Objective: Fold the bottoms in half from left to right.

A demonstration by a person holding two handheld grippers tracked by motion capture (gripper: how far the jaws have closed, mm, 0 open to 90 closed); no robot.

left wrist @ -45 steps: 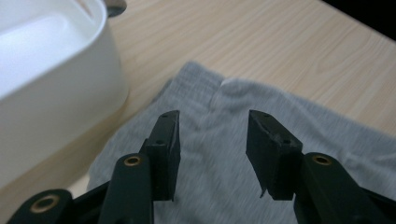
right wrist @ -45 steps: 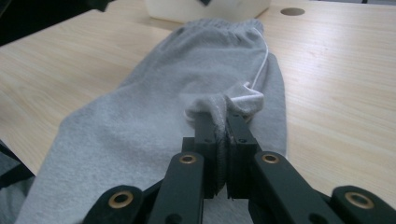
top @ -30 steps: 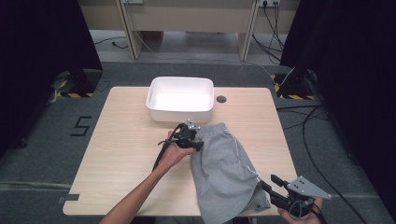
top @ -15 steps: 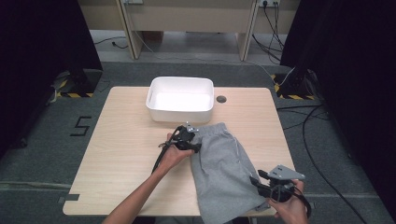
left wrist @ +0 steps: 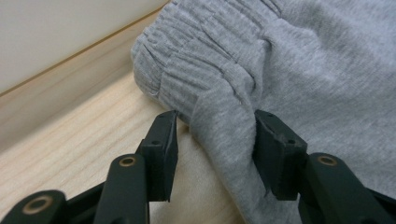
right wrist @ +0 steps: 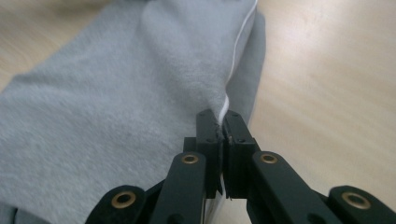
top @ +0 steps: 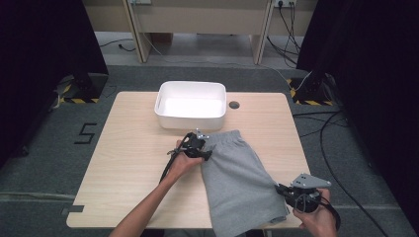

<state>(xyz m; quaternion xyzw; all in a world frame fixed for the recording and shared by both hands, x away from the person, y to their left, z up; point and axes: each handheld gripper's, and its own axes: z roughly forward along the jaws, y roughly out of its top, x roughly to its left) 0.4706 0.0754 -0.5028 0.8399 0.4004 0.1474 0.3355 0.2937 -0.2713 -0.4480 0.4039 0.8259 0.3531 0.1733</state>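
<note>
Wooden table (top: 123,148), shorts (top: 237,177) mid-fold: right gripper (right wrist: 223,126) clamps the hem, left gripper (left wrist: 212,140) gapes around the waistband, should pinch next.

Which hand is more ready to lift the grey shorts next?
Probably the right: the right gripper is already shut on the edge of the grey shorts. The left gripper is open around a fold by the waistband.

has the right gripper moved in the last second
Yes. The right gripper has come in from the wooden table's right front corner, leftward onto the folded grey fabric shorts, where its jaws now pinch the edge.
</note>
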